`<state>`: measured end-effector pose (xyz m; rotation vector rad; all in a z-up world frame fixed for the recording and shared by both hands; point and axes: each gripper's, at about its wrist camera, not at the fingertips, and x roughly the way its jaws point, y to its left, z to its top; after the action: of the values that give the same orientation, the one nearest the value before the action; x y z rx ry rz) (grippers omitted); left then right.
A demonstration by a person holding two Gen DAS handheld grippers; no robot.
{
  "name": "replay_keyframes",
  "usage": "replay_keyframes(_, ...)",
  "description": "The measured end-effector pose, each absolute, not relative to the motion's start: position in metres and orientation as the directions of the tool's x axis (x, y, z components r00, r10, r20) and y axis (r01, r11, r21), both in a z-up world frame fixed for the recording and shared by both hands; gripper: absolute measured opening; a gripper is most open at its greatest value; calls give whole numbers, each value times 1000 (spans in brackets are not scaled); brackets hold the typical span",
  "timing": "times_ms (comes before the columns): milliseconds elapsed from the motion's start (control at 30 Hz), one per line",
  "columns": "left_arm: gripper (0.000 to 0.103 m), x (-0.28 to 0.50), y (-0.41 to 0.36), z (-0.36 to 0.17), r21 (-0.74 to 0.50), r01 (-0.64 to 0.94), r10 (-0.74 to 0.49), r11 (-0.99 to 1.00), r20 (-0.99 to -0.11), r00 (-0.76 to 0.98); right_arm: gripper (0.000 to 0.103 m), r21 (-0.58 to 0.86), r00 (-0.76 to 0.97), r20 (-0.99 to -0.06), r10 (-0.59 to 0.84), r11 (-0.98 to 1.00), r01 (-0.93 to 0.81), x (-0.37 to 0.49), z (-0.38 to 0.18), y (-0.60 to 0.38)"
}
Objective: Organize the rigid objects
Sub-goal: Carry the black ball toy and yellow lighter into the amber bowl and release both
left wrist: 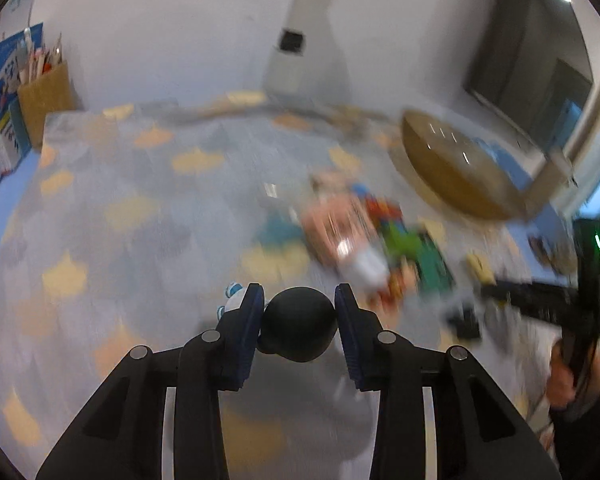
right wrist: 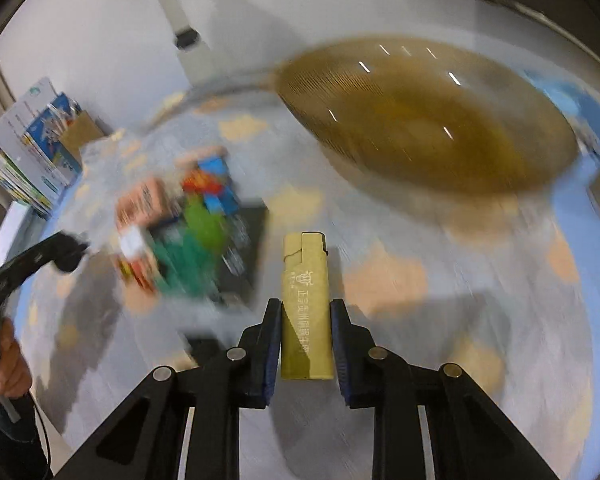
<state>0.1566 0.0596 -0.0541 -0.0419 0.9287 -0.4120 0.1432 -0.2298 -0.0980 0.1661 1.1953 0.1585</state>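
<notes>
The dark ball-like object sits between the blue pads of the left tongs, which pinch it from both sides above the patterned tabletop. A small white and blue figure peeks out at about 10 o'clock from the left pad. At 9 o'clock in the left wrist view, a brown holder with pencils stands beside upright books; their printing is too blurred to read. Toward 2 o'clock lies a smeared heap of colourful toys, and beyond it a woven brown tray.

The right tongs are closed on a tan lighter, held upright with its cap pointing to 12 o'clock. It carries a small emblem and a column of pale Chinese characters, too small to read surely. The toy pile is at 10 o'clock, the tray at 1 o'clock.
</notes>
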Motion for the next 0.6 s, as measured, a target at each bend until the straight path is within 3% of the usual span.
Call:
replay_keyframes(133,34,132,61,-65,-181,326,-338,928,-778,529,23,173,369,-912,180,984,-54,124,-99,-235)
replay_keyframes(233,46,123,62,-65,-141,305,-292,942,-792,537,24,106,382,-915,130,991,-83,118,-99,-230)
replay_keyframes(367,53,109,62,-71,-124,297,-270,947,-807,525,29,88,381,-917,119,991,-98,114,-100,-231)
replay_keyframes(433,65,105,63,-73,-122,290,-264,949,-810,523,42,104,379,-916,133,990,-97,115,-100,-234)
replay_keyframes(500,68,105,61,-73,-133,276,-266,952,-806,528,56,124,375,-915,150,988,-94,116,-100,-237)
replay_keyframes(600,65,114,49,-77,-92,249,-216,964,-816,536,56,140,387,-908,162,987,-85,121,-102,-238)
